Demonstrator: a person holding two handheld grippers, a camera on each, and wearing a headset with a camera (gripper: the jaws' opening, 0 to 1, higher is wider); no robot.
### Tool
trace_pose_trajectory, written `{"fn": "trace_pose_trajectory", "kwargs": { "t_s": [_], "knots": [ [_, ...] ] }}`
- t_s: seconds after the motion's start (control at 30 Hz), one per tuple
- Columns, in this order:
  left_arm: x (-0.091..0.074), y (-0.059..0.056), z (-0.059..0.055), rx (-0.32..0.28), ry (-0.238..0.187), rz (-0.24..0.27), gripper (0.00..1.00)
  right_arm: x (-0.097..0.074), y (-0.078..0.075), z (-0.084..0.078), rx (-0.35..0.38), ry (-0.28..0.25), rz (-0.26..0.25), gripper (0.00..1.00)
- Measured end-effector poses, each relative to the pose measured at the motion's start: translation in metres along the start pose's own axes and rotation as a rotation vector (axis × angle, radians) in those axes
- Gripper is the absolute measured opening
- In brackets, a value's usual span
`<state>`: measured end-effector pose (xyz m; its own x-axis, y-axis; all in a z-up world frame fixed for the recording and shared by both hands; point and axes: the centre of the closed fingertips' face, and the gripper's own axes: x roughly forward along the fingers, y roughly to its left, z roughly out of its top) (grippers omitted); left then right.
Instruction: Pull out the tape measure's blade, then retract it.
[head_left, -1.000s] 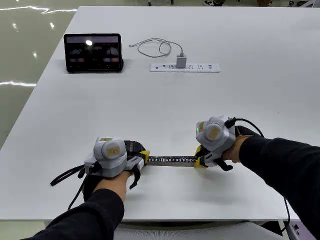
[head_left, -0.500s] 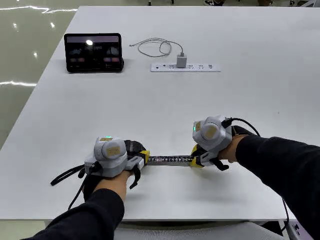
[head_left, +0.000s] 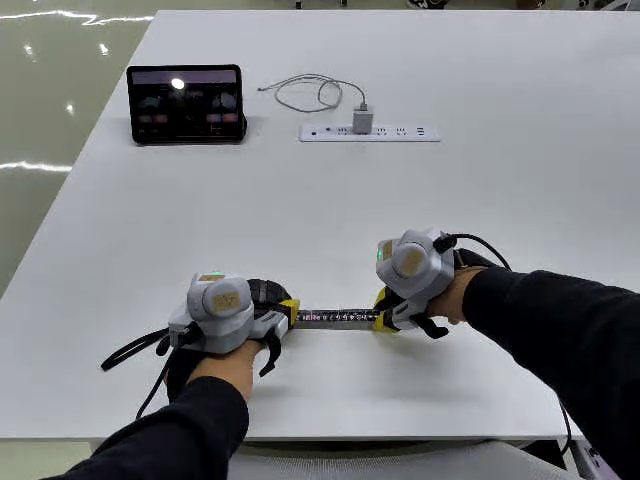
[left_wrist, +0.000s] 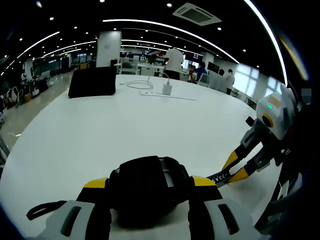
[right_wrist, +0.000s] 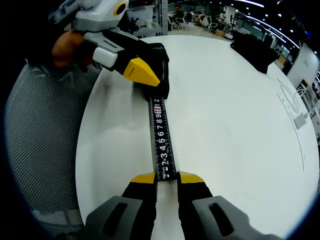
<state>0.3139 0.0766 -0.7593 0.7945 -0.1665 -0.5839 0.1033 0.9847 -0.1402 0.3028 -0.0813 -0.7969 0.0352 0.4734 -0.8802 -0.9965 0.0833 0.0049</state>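
Head view: blade (head_left: 335, 319) lies left-right, left gripper (head_left: 285, 316) clamping case (head_left: 264, 295), right gripper (head_left: 381, 313) pinching blade.

Left gripper (head_left: 277, 306) gripping, right gripper (head_left: 380, 311) pinching (jaws facing)

A white table (head_left: 330, 230) bears a black tape measure (left_wrist: 150, 186) at the left gripper (head_left: 288, 314), its blade (head_left: 335, 319) lying flat across to the right gripper (head_left: 382, 319). Well beyond both tongs stand a dark tablet (head_left: 186, 104), on the left gripper's side, and a white power strip (head_left: 400, 134) with a charger (head_left: 362, 122) and looped cable (head_left: 305, 93)
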Motion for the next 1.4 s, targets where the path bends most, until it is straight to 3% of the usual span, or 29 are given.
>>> {"fn": "trace_pose_trajectory", "kwargs": {
  "t_s": [0.2,0.53,1.4],
  "knots": [
    [0.0,0.0,0.0,-0.002,-0.001,0.0,0.58,0.002,0.0,0.004,-0.017,0.0,0.003,0.11],
    [0.0,0.0,0.0,-0.003,0.0,-0.002,0.58,0.006,0.0,0.01,0.04,-0.012,0.002,0.11],
    [0.001,0.001,0.0,-0.009,-0.001,-0.004,0.58,0.013,0.002,0.021,0.029,-0.05,0.005,0.11]
  ]
}}
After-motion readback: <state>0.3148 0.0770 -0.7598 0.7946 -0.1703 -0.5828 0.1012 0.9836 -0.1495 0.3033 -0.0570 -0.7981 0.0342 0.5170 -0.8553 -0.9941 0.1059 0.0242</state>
